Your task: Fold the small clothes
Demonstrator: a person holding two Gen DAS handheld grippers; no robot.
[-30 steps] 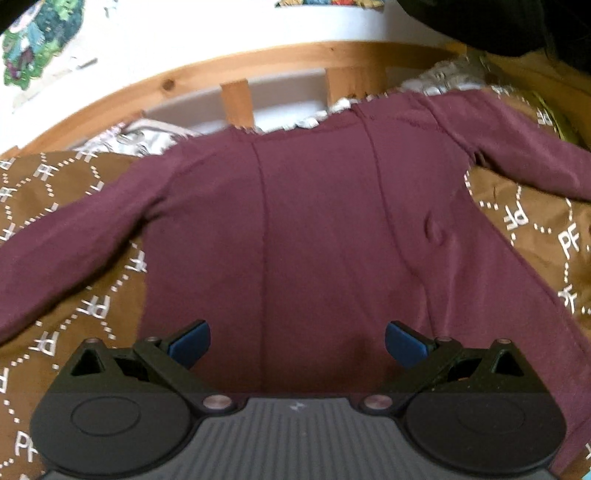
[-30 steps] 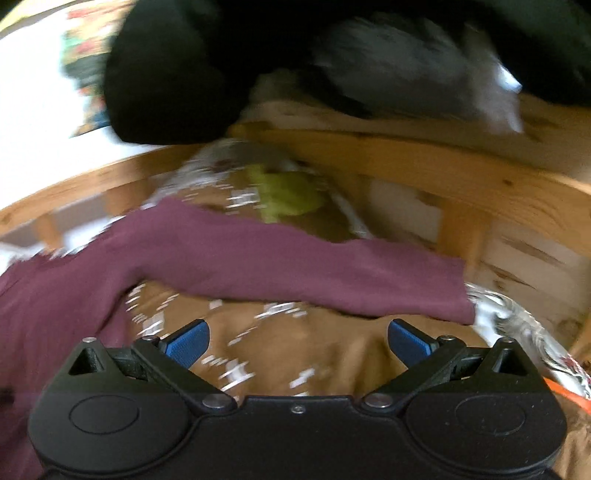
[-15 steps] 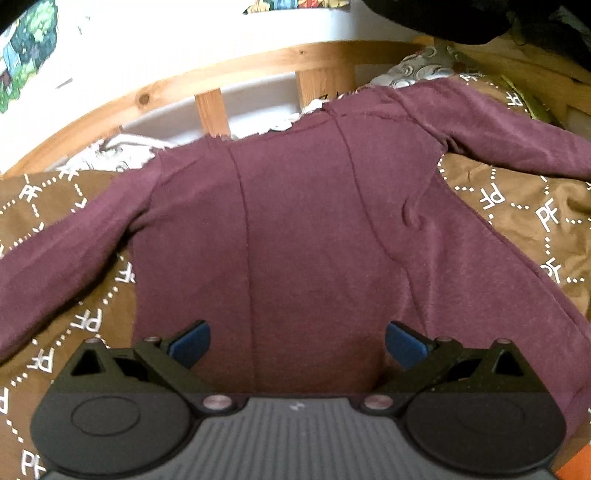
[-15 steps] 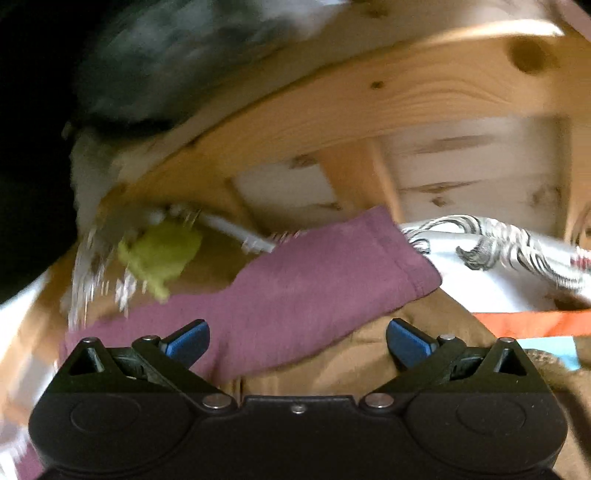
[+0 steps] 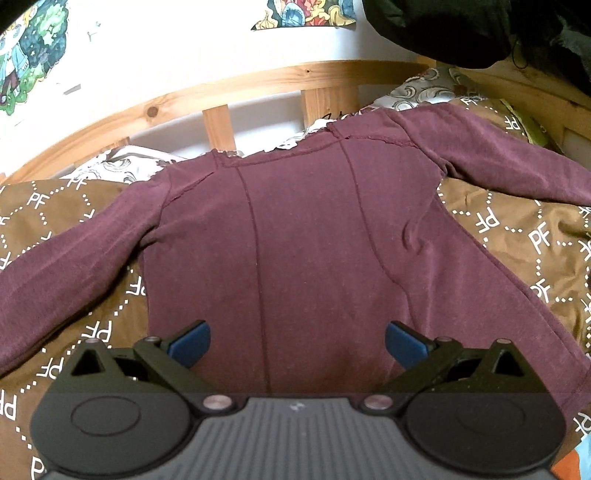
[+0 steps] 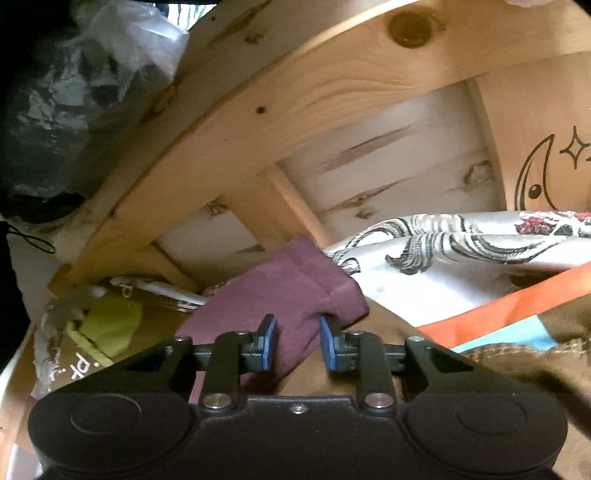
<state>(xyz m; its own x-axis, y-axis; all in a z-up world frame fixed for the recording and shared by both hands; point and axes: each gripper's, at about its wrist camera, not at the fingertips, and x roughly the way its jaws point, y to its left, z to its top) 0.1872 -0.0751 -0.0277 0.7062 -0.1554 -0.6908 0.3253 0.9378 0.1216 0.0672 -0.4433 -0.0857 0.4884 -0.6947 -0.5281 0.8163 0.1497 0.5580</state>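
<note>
A maroon long-sleeved top (image 5: 303, 236) lies spread flat on a brown patterned blanket (image 5: 517, 236), both sleeves out to the sides. My left gripper (image 5: 295, 341) is open and empty, hovering over the top's lower hem. In the right wrist view, my right gripper (image 6: 295, 345) has its blue pads closed around the cuff end of the maroon sleeve (image 6: 291, 295), pinching the fabric near the bed's corner.
A wooden bed rail (image 5: 221, 96) runs behind the top, and its slats (image 6: 295, 122) stand close ahead of the right gripper. A white patterned sheet (image 6: 461, 240), an orange strip (image 6: 517, 299) and a yellow-green item (image 6: 110, 321) lie near the sleeve. Dark clothing (image 5: 461, 26) hangs at upper right.
My right gripper has moved to the sleeve's cuff and closed its pads on it. My left gripper has drawn back slightly, staying open over the hem.
</note>
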